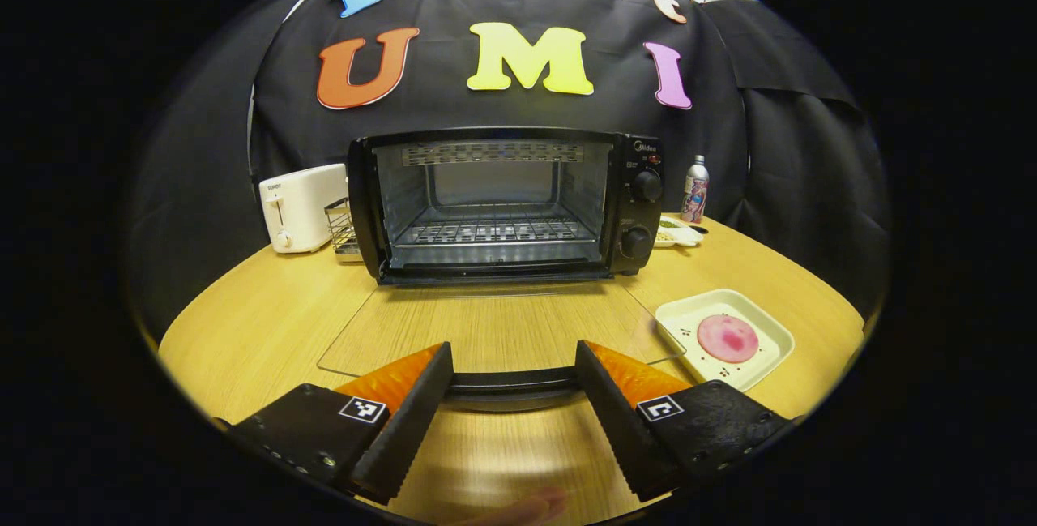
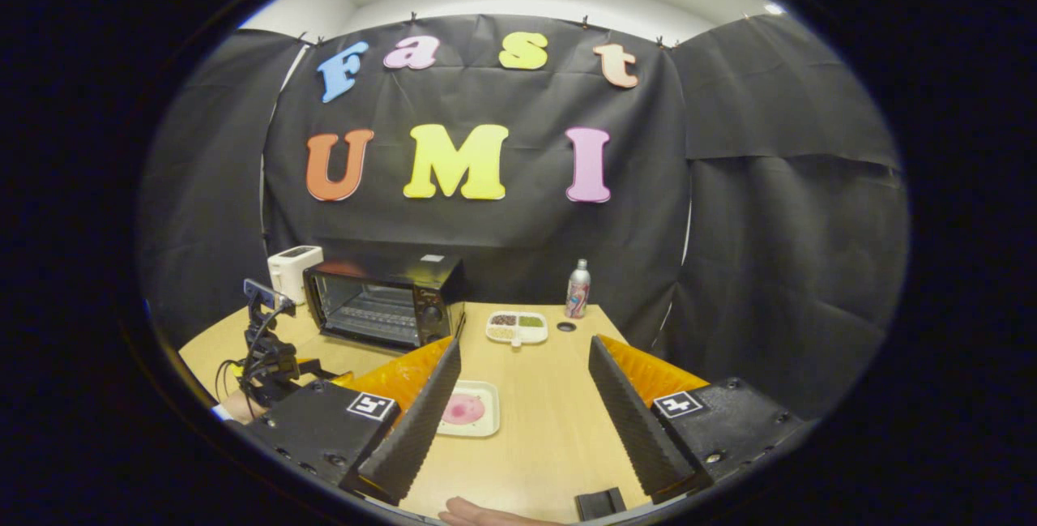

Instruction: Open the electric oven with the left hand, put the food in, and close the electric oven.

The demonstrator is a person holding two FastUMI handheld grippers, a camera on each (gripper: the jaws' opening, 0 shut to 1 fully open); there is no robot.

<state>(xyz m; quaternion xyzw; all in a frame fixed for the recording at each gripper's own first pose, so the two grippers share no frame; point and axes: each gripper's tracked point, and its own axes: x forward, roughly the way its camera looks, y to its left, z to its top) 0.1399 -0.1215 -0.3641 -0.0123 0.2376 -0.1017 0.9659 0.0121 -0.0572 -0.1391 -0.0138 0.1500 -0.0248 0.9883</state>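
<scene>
The black electric oven (image 1: 502,202) stands at the back of the table with its glass door (image 1: 486,331) folded down flat and its wire shelf bare. My left gripper (image 1: 514,350) is open at the door's front edge, and the dark handle (image 1: 512,384) runs across the gap between its fingers. A pink round of food (image 1: 727,338) lies on a white square plate (image 1: 770,331) to the right of the door. My right gripper (image 2: 525,344) hangs open and holds nothing above the table. The plate (image 2: 486,421) lies just left of its gap, and the oven (image 2: 385,299) stands farther left.
A white toaster (image 1: 301,206) and a wire rack (image 1: 344,228) stand left of the oven. A divided dish (image 1: 679,233) and a bottle (image 1: 694,190) are at its right. The left gripper with its cables (image 2: 267,356) and a hand (image 2: 486,514) show in the right gripper view.
</scene>
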